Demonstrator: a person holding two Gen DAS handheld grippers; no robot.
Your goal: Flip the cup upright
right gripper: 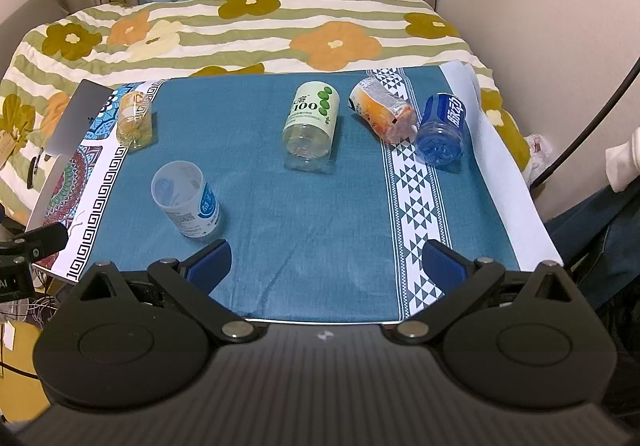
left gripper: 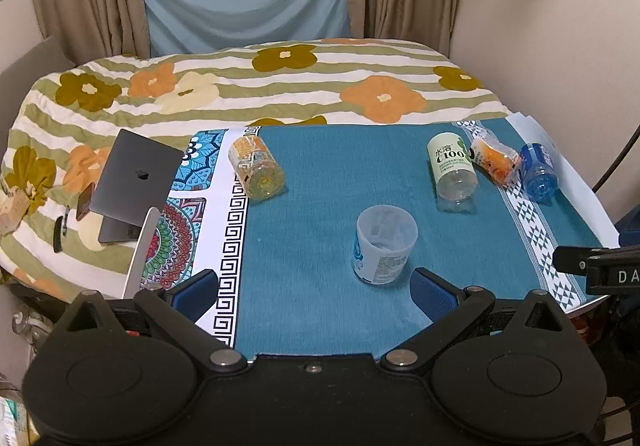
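Note:
A translucent white cup with a blue label (left gripper: 383,244) stands upright, mouth up, on the teal cloth (left gripper: 320,181); it also shows in the right wrist view (right gripper: 185,198). Four cups lie on their sides: a yellow-orange one (left gripper: 257,167) (right gripper: 135,119), a green-labelled one (left gripper: 453,170) (right gripper: 312,123), an orange one (left gripper: 495,159) (right gripper: 385,114) and a blue one (left gripper: 539,171) (right gripper: 442,129). My left gripper (left gripper: 316,292) is open and empty just in front of the upright cup. My right gripper (right gripper: 326,266) is open and empty near the table's front edge.
A grey laptop (left gripper: 134,183) on a stand sits at the table's left, with a phone (left gripper: 85,201) beside it. A flowered blanket (left gripper: 280,85) covers the bed behind. The right gripper's body (left gripper: 600,266) shows at the right edge. A wall stands to the right.

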